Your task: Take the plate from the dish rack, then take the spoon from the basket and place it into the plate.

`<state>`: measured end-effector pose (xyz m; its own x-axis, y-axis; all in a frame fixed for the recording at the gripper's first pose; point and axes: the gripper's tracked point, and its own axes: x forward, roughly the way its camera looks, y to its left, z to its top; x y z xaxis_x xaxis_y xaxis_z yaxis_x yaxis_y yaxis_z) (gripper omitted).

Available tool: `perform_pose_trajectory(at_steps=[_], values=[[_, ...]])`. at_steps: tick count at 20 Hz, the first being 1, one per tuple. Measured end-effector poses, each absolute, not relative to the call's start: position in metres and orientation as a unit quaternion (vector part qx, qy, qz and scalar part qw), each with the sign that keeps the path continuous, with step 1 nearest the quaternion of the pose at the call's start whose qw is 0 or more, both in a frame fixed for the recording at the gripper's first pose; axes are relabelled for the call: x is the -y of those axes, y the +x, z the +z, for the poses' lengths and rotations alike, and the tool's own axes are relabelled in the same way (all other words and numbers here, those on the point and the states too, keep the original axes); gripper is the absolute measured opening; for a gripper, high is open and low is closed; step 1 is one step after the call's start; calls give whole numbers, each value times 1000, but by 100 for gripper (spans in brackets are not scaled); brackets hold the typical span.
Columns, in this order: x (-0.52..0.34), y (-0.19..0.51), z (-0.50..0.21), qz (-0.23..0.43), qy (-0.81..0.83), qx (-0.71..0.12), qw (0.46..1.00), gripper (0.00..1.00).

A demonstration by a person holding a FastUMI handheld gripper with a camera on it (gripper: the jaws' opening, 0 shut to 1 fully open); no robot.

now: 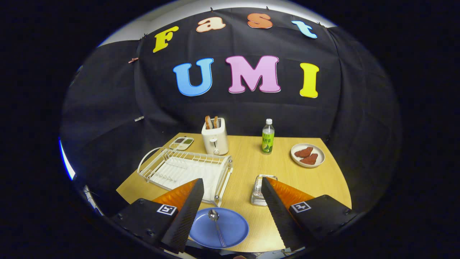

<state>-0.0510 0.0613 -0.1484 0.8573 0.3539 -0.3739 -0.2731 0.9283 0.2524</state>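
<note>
Gripper (pixel 231 201) spread wide, holding nothing. Round blue plate (pixel 230 230) at near tabletop edge, metal spoon (pixel 216 225) lying in it. White wire dish rack (pixel 187 169) left; clear basket (pixel 259 190) beside right finger.

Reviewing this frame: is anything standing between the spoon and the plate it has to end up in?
Nothing does: the spoon already lies in the blue plate, which sits on the table between the open fingers of the gripper, near their base. The dish rack and the basket stand beyond it, off to either side.
</note>
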Motion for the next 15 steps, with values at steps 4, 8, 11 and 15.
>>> perform_pose_trajectory(at_steps=[4,8,11,15], values=[[-44,-37,-102,151,93,-167,970,98],[-19,-29,-70,132,89,-134,978,99],[1,-23,-53,120,78,-116,983,99],[22,-18,-36,114,80,-101,985,98]])
